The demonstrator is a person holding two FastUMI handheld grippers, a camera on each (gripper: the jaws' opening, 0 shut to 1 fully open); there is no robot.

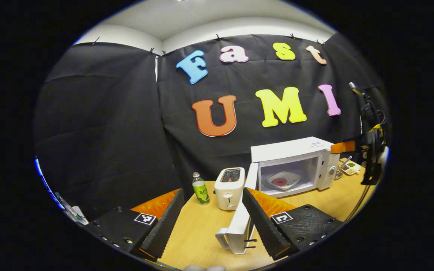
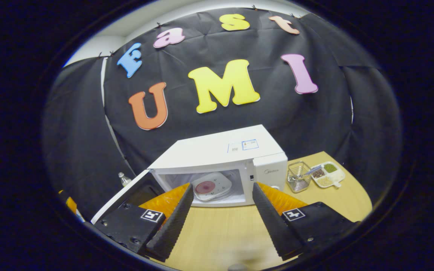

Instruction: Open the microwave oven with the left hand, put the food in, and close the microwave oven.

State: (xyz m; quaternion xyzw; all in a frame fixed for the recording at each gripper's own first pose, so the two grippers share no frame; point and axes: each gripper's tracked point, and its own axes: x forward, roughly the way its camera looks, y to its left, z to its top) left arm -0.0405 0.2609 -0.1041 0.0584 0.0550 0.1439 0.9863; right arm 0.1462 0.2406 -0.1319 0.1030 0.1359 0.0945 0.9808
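Closing comes next: the food plate (image 2: 211, 186) sits inside the microwave (image 2: 224, 165).
Both the left gripper (image 1: 212, 222) and right gripper (image 2: 220, 218) gape wide, empty; the door (image 1: 239, 222) beside the left one needs pushing shut.

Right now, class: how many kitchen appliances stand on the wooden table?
2. The microwave oven stands toward the back with its door swung open; the toaster stands beside it, by the open door. Others may be hidden.
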